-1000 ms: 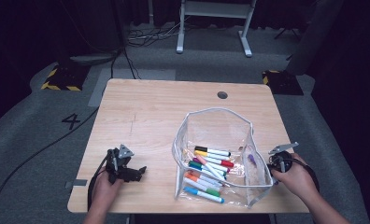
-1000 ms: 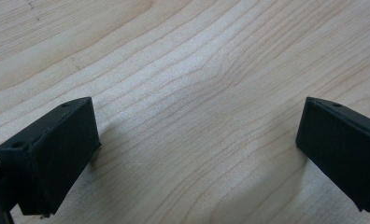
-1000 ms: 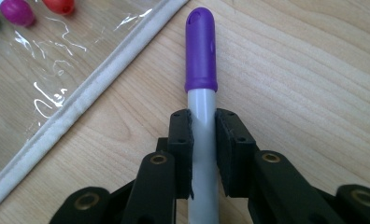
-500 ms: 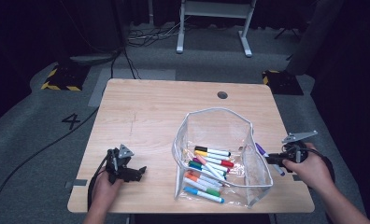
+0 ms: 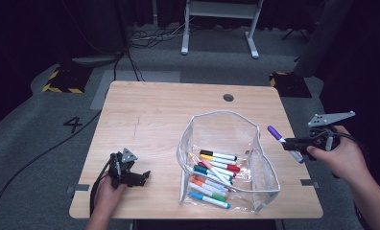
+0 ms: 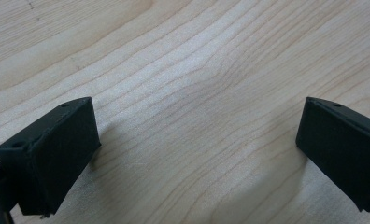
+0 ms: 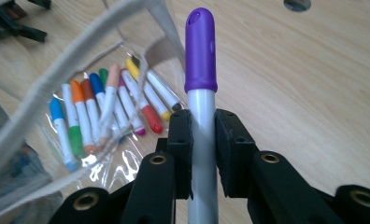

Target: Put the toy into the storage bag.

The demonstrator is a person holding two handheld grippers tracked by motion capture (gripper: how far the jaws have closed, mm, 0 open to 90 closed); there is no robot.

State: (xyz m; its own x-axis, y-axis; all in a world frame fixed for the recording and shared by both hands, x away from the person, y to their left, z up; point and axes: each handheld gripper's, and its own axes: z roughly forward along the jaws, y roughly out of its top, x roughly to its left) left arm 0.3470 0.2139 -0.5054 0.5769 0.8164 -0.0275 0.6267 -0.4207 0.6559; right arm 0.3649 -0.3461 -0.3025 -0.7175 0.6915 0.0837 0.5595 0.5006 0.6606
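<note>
A clear plastic pouch (image 5: 255,184) with a white zip edge stands open on the wooden table (image 5: 159,120), with several coloured markers (image 5: 216,168) inside it. My right gripper (image 5: 293,143) is raised to the right of the pouch, shut on a purple-capped marker (image 5: 276,133). In the right gripper view that purple-capped marker (image 7: 201,51) stands upright between the pads (image 7: 181,154), with the pouch's markers (image 7: 106,109) below and left. My left gripper (image 5: 142,176) rests low on the table's front left, and in the left gripper view it (image 6: 197,149) is open over bare wood.
A round cable hole (image 5: 228,97) sits near the table's far right edge. Beyond the table stand a white frame (image 5: 219,26) and floor cables (image 5: 145,38). Grey tape tabs (image 5: 77,188) mark the front corners.
My right gripper has risen from beside the pouch, lifting the purple marker clear above the table edge. The left gripper has stayed in place.
</note>
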